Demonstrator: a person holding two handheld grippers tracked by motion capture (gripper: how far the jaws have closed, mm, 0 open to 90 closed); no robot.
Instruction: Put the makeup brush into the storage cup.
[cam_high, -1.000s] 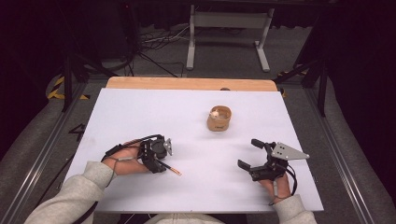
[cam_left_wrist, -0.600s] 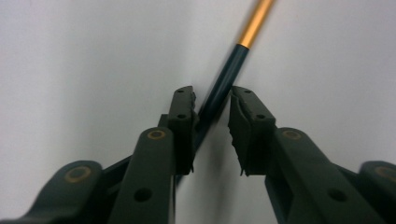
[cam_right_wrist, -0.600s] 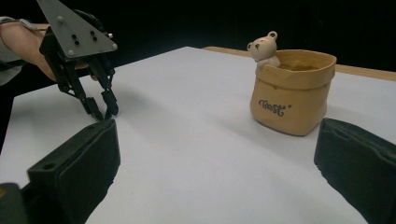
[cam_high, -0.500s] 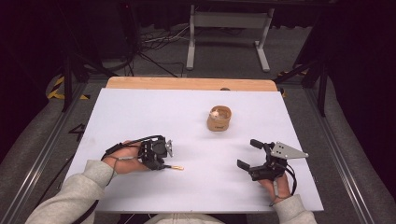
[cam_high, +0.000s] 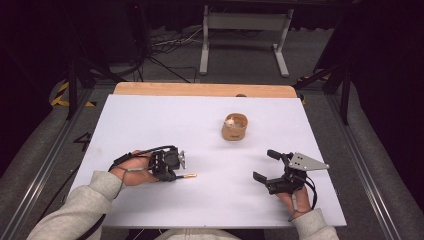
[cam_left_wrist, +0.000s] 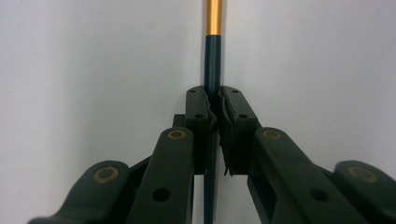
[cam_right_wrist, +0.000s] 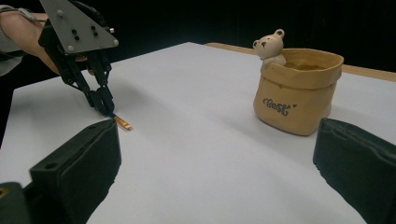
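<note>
Left gripper (cam_high: 176, 174) closed, one pen (cam_high: 189, 175) clamped

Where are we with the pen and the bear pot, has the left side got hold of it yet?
Done: the left gripper has just closed its jaws on the pen, pads pressed on the dark shaft, gold end sticking out. In hand: the pen lies low on the white table, not lifted. Left: probably carrying it to the bear pot, which stands apart, far side. The right gripper waits open, holding nothing.
</note>
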